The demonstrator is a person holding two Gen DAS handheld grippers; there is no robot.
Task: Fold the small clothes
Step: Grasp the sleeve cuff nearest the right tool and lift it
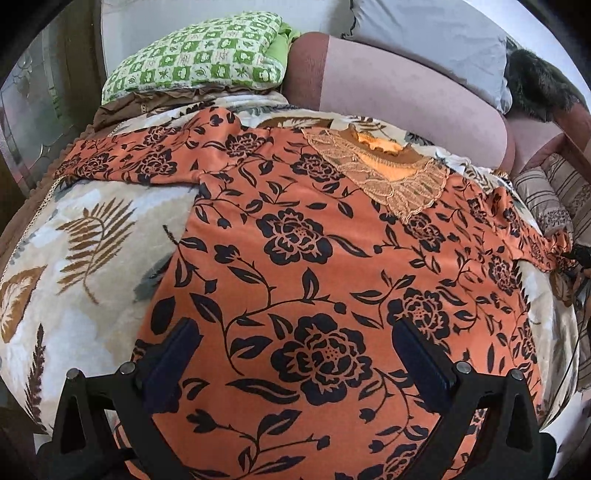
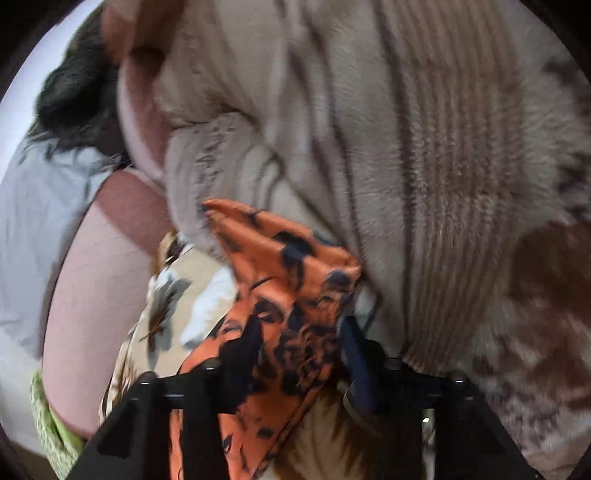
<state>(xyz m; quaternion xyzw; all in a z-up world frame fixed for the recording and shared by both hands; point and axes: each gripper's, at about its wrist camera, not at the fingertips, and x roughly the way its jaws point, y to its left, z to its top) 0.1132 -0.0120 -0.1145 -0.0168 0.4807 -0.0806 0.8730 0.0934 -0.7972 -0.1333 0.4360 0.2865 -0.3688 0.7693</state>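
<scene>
An orange top with black flowers point(image 1: 295, 240) lies spread flat on a leaf-patterned blanket point(image 1: 74, 258), its lace neckline point(image 1: 388, 173) at the far side. One sleeve point(image 1: 140, 155) stretches out to the left and the other point(image 1: 517, 229) to the right. My left gripper point(image 1: 299, 347) hovers open over the lower body of the top, with nothing between its fingers. In the blurred right wrist view, the end of the right sleeve point(image 2: 288, 266) lies bunched between the fingers of my right gripper point(image 2: 297, 343). Its jaws stand half closed around the cloth, and no firm pinch shows.
A green checked pillow point(image 1: 199, 51), a pink bolster point(image 1: 406, 96) and a grey pillow point(image 1: 424, 33) line the far side. A striped beige plush blanket point(image 2: 424, 166) is heaped right beside the right sleeve. A dark furry item point(image 1: 535, 85) lies at the far right.
</scene>
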